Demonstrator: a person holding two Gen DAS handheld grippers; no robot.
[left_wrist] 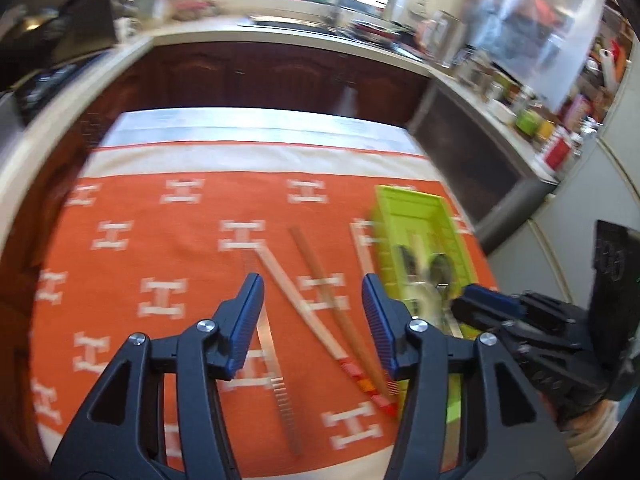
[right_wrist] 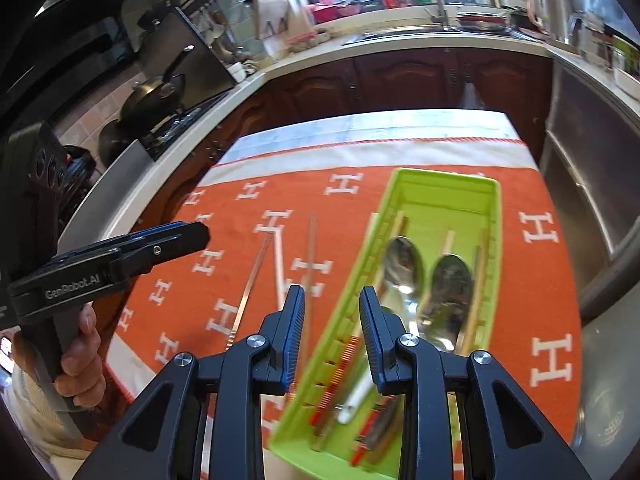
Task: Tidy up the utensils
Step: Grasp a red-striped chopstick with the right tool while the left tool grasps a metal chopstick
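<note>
Right, the lime-green plastic utensil tray [right_wrist: 408,188] sits on the orange H-patterned cloth [right_wrist: 532,280], two steel spoons [right_wrist: 404,264] inside, loose chopsticks [left_wrist: 320,304] just left. Left gripper [left_wrist: 312,292] gapes empty above them; right gripper [right_wrist: 328,300] straddles the tray's wall, partly open, holding nothing.

The left gripper [left_wrist: 312,316] has black angular arms with triangular cut-outs, round silver screws at the pivots, and ribbed blue pads [left_wrist: 249,322]; the right gripper [right_wrist: 327,332] is built alike, black with blue ribbed pads [right_wrist: 293,334]; at the left edge of the right wrist view the other tool's black body bears pale "GenRobot.AI" lettering; below it shows a cream knitted sleeve [right_wrist: 36,420].
</note>
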